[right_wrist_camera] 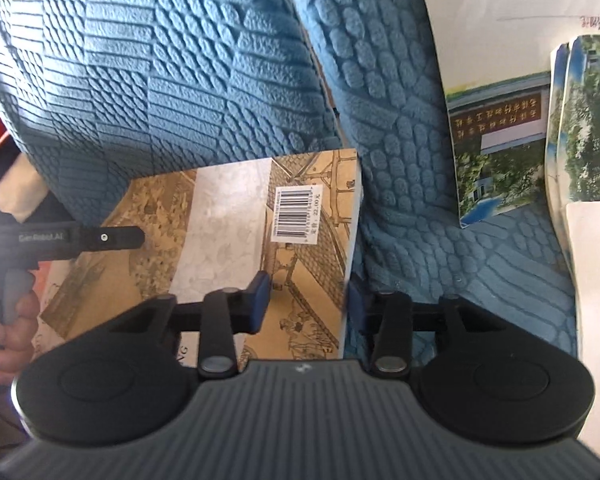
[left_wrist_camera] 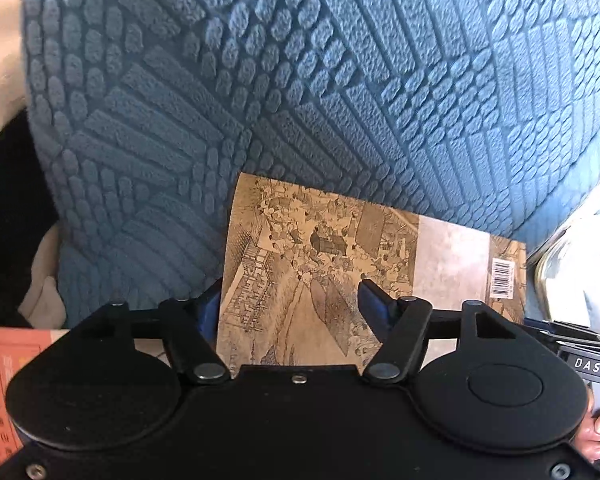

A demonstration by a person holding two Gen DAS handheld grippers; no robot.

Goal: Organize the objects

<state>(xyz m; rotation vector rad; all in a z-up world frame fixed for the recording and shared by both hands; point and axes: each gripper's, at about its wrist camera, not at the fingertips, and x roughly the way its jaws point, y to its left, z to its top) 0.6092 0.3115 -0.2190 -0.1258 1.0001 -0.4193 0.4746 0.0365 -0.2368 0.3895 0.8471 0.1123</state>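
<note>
A book with a tan illustrated cover and a barcode lies on the blue textured sofa cover, its far end tucked under a blue cushion. My left gripper straddles the book's left edge: one finger is beside the edge and the other rests over the cover. My right gripper straddles the right edge of the same book. Its left finger is over the cover and its right finger is beside the page edge. Neither gripper's pads visibly clamp the book. The left gripper's finger also shows over the book in the right wrist view.
Photo brochures and white sheets lie on the sofa cover to the right. An orange printed booklet sits at the lower left. A person's hand holds the left gripper's handle.
</note>
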